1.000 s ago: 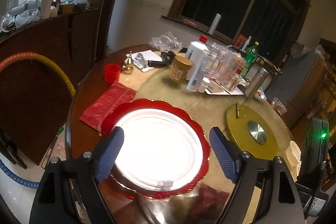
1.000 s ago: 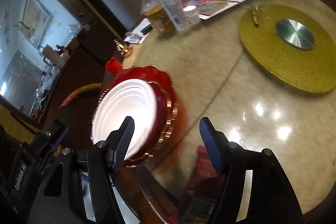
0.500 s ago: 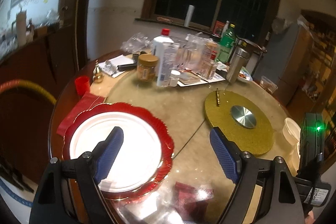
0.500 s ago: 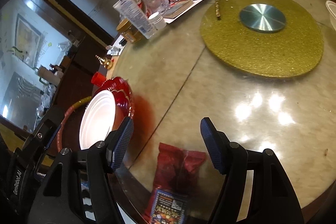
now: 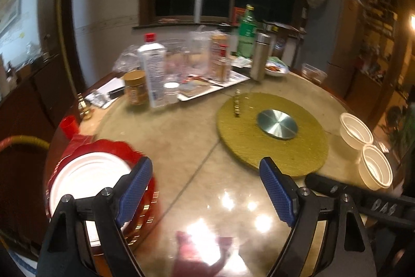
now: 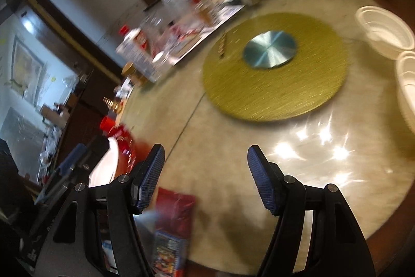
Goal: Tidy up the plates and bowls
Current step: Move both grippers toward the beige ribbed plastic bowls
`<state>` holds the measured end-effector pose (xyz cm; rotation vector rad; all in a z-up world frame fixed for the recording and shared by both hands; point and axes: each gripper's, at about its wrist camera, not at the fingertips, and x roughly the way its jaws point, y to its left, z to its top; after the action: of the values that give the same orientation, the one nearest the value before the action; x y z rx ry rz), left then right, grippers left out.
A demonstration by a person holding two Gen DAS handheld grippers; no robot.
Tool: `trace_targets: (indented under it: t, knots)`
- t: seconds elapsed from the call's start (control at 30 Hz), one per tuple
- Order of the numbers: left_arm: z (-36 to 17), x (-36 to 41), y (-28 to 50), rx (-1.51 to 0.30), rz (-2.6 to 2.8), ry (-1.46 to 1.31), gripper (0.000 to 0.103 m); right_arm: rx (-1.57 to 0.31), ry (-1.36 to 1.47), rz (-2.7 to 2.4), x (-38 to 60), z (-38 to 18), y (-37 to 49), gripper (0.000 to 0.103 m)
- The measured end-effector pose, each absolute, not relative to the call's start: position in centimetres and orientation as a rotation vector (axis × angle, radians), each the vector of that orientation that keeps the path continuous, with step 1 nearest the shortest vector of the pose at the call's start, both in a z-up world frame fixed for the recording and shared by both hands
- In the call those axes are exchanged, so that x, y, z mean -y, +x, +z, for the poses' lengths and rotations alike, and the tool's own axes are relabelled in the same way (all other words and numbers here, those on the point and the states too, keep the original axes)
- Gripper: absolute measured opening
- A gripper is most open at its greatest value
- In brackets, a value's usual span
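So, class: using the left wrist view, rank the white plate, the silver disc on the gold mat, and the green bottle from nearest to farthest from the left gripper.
1. White plate: beside the left gripper, at the table's near left edge.
2. Silver disc: mid-table, on the gold mat, right of centre.
3. Green bottle: far side, among the clutter below the window.

On the table sit two white plastic bowls (image 5: 356, 130), one white round plate (image 5: 85, 179) atop one red scalloped charger (image 5: 114, 148), and one gold round mat (image 5: 272, 133).
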<state>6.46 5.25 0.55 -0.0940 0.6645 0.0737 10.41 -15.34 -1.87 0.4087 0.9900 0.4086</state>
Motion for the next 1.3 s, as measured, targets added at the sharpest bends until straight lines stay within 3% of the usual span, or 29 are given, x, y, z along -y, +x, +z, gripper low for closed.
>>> trace_targets:
  t: [0.47, 0.9, 1.3]
  knots:
    - [-0.5, 2.2, 9.9, -0.735, -0.096, -0.058, 0.085, -0.931, 0.44, 0.233, 25.2, -0.4, 10.6, 0.067]
    - [-1.1, 8.2, 15.6, -0.891, -0.288, -0.192, 0.085, -0.897, 0.531, 0.137, 36.1, 2.7, 12.4, 0.067]
    - [-2.7, 16.2, 20.9, -0.994, -0.349, -0.178, 0.085, -0.953, 0.688, 0.033, 46.1, -0.6, 17.7, 0.067]
